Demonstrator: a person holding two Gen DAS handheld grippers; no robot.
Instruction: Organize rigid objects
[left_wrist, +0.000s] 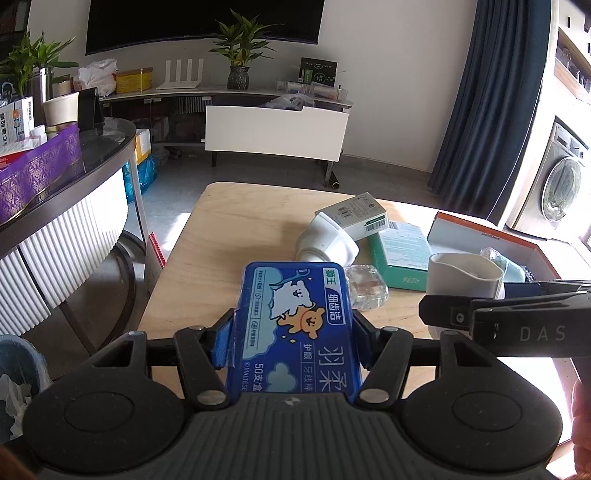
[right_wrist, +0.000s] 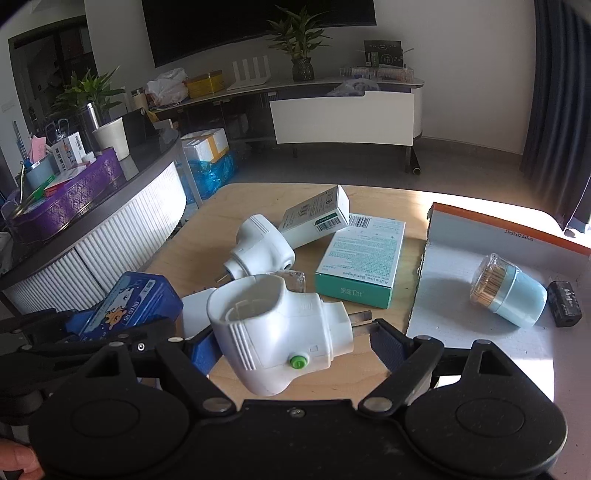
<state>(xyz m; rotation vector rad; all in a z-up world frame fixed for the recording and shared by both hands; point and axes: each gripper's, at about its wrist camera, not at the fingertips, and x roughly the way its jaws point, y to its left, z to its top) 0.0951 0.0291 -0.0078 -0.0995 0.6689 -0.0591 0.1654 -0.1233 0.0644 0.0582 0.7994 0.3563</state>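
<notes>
Two items are in your jaws. Your left gripper (left_wrist: 293, 332) pinches the blue floss-pick tin (left_wrist: 295, 325) by its long sides, above the bench (left_wrist: 229, 229). Your right gripper (right_wrist: 295, 343) clamps a white plug adapter (right_wrist: 277, 328), prongs toward the right jaw. Ahead of the right jaws lie a second white adapter (right_wrist: 258, 247), a white carton (right_wrist: 317, 216) and a green bandage box (right_wrist: 360, 258). Right of them, the open box (right_wrist: 461, 321) contains a toothpick jar (right_wrist: 509, 295).
</notes>
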